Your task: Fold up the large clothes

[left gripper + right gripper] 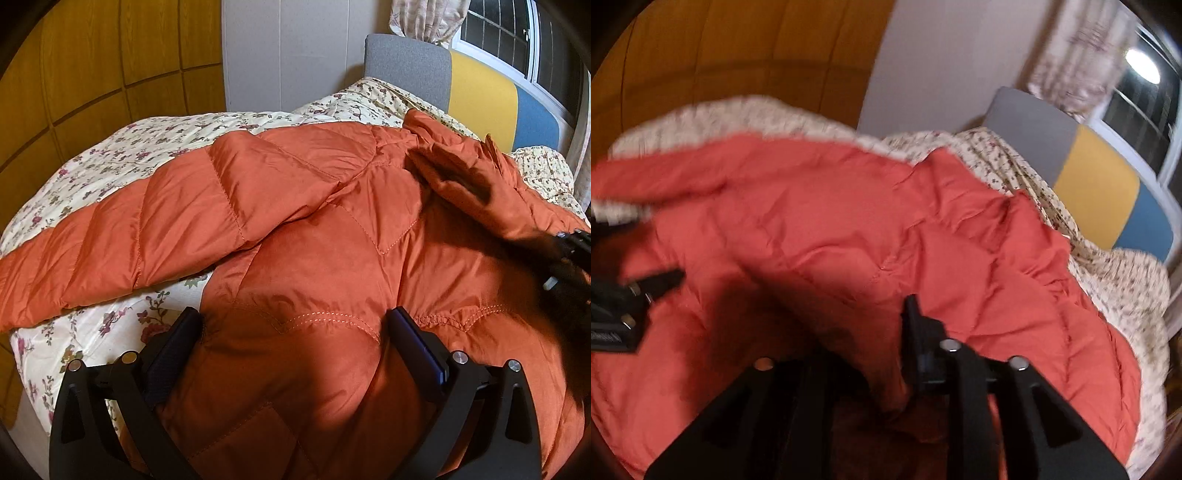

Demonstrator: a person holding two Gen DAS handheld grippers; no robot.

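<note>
On the flowered bed point(110, 155), orange jacket point(332, 229) lay spread, sleeve point(110, 236) stretching toward the left edge. Left claw point(291, 325) gaped wide over the hem, nearer that sleeve. Right claw point(864, 354) seemed pinched on jacket cloth, blurred.

Ahead of the matt black plastic left hand-held gripper point(291, 328), the quilted jacket point(332, 229) looks satiny; beyond, glossy wood panelling point(92, 66).

Wood-panel wall point(92, 62), grey wall point(288, 51), floral bedspread point(110, 162), grey-yellow-blue headboard point(484, 96), barred window point(498, 33), curtain point(424, 18).
</note>
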